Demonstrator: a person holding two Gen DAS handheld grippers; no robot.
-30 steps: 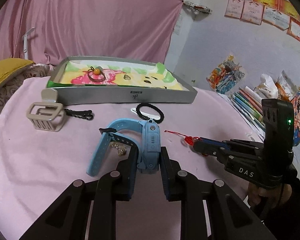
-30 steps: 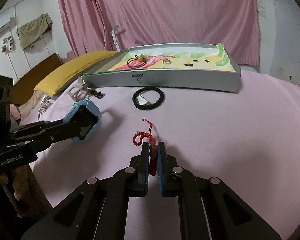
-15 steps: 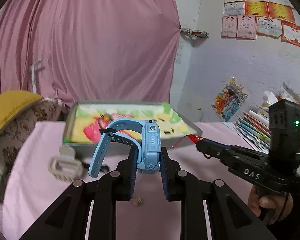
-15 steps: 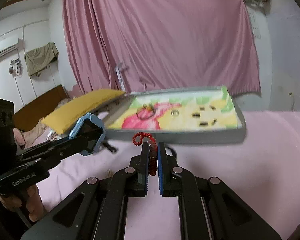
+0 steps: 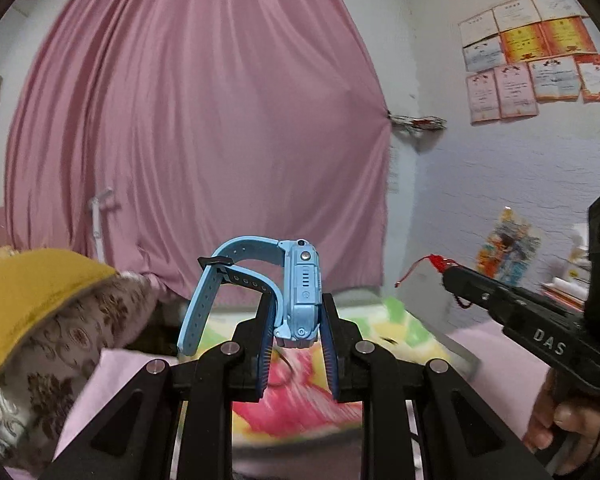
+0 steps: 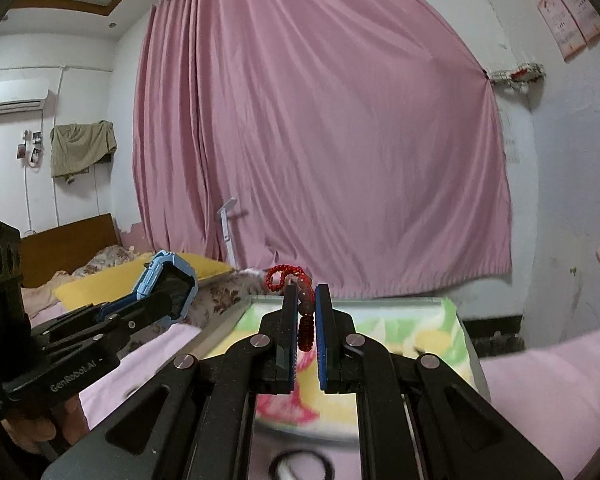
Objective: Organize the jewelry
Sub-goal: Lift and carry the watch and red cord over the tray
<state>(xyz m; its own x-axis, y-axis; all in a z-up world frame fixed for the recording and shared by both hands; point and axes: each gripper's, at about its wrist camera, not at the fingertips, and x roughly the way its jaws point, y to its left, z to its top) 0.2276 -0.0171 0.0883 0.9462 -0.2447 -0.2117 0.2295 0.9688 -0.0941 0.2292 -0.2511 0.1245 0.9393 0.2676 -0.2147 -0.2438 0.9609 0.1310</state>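
1. Left wrist view: the left gripper [image 5: 296, 312] is clamped on the case of a blue watch [image 5: 300, 288], which stands on edge between its fingers. The strap [image 5: 204, 304] loops out to the left of the jaws.
2. Below and beyond the fingertips lies the tray [image 5: 400, 316], its colourful lining blurred. A yellow cushion [image 5: 28, 292] sits to the left.
3. To the right, the right gripper [image 5: 446, 274] points inward. A red cord [image 5: 416, 268] trails from its tip.
4. Right wrist view: the right gripper [image 6: 306, 304] is closed on a red bead bracelet [image 6: 305, 320]. Its loop [image 6: 278, 276] rises just above the fingertips.
5. The tray [image 6: 452, 320] lies directly under and ahead of these jaws.
6. To the left, the left gripper [image 6: 160, 300] carries the blue watch [image 6: 168, 276], level with the bracelet and well apart from it.
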